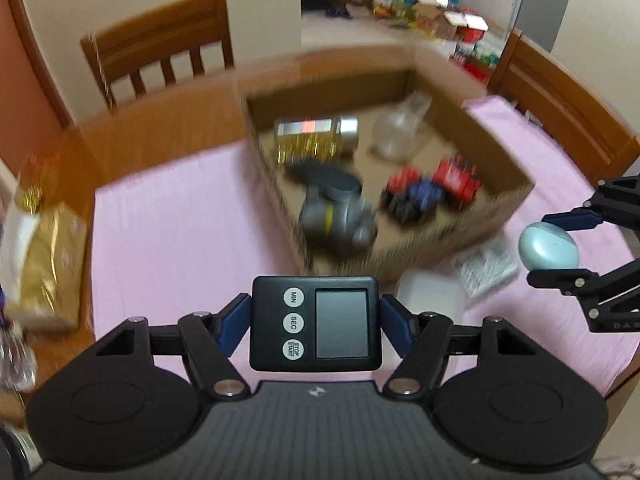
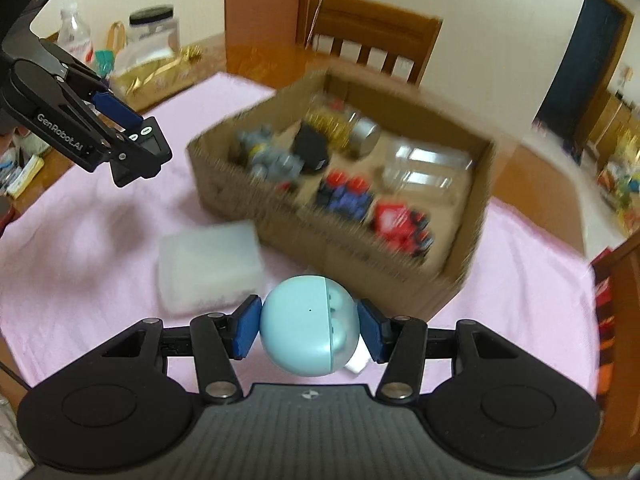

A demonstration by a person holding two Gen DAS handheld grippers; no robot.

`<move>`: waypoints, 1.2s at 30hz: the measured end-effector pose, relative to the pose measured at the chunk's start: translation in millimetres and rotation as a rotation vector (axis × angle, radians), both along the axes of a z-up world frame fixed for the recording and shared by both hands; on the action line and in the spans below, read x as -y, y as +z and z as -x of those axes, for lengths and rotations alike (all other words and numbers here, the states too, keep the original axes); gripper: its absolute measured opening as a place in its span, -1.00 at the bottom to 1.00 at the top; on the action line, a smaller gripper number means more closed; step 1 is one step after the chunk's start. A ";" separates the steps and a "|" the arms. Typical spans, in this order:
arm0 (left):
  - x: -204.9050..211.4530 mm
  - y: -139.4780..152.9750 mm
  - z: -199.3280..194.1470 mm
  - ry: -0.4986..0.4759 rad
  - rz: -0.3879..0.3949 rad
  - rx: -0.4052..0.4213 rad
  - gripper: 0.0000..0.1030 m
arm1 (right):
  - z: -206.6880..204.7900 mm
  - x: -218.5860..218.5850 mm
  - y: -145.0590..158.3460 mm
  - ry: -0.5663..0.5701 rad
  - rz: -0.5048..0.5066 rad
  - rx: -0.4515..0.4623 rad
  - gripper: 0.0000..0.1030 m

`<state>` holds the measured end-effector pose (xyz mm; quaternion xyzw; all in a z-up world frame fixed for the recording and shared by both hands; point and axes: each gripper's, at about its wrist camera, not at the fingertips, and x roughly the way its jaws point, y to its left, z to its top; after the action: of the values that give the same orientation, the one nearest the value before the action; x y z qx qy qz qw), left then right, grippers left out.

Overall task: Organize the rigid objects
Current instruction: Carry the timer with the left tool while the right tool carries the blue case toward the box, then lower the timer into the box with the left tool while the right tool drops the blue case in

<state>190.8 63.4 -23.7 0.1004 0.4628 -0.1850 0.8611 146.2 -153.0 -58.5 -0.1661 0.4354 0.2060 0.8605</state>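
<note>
My left gripper [image 1: 316, 326] is shut on a black digital timer [image 1: 315, 323] and holds it above the pink cloth, short of the cardboard box [image 1: 420, 240]. My right gripper [image 2: 308, 328] is shut on a light blue egg-shaped case [image 2: 308, 326], also above the cloth near the box [image 2: 360, 240]. In the left wrist view the right gripper [image 1: 560, 244] shows at the right edge with the blue case [image 1: 548, 246]. In the right wrist view the left gripper [image 2: 132, 136] shows at upper left with the timer [image 2: 154, 138]. The box holds a jar, toy cars, a grey robot toy and clear containers, all blurred.
A white translucent box [image 2: 208, 264] lies on the pink cloth [image 2: 80, 240] in front of the cardboard box. A gold-wrapped package [image 1: 44, 264] and jars [image 2: 154, 32] stand at the table's left side. Wooden chairs [image 1: 160, 60] stand behind the table.
</note>
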 end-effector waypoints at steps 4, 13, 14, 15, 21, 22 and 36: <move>16.4 18.6 -19.6 -0.029 0.029 0.052 0.33 | -15.1 8.9 21.6 -0.010 -0.017 0.059 0.12; 65.1 10.6 -82.8 -0.054 0.054 0.097 0.33 | -64.3 12.3 28.4 -0.019 -0.015 0.121 0.12; 69.0 7.6 -89.0 -0.052 0.054 0.098 0.33 | -67.7 11.3 26.6 -0.017 -0.014 0.122 0.12; 72.7 4.3 -95.3 -0.050 0.052 0.097 0.33 | -72.3 10.1 24.8 -0.014 -0.015 0.121 0.12; 88.8 -19.5 -117.1 -0.018 0.055 0.053 0.33 | -87.3 5.4 8.8 0.003 -0.033 0.080 0.12; 91.5 -23.0 -118.5 -0.020 0.056 0.045 0.33 | -87.0 5.4 7.1 0.005 -0.036 0.076 0.12; 111.0 -17.6 -115.8 -0.023 0.037 0.091 0.91 | -68.9 15.6 19.0 -0.036 -0.094 0.116 1.00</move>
<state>306.6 -47.5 -41.3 0.0982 0.4183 -0.1986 0.8809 215.0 -168.6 -39.4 -0.1295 0.3778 0.2006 0.8946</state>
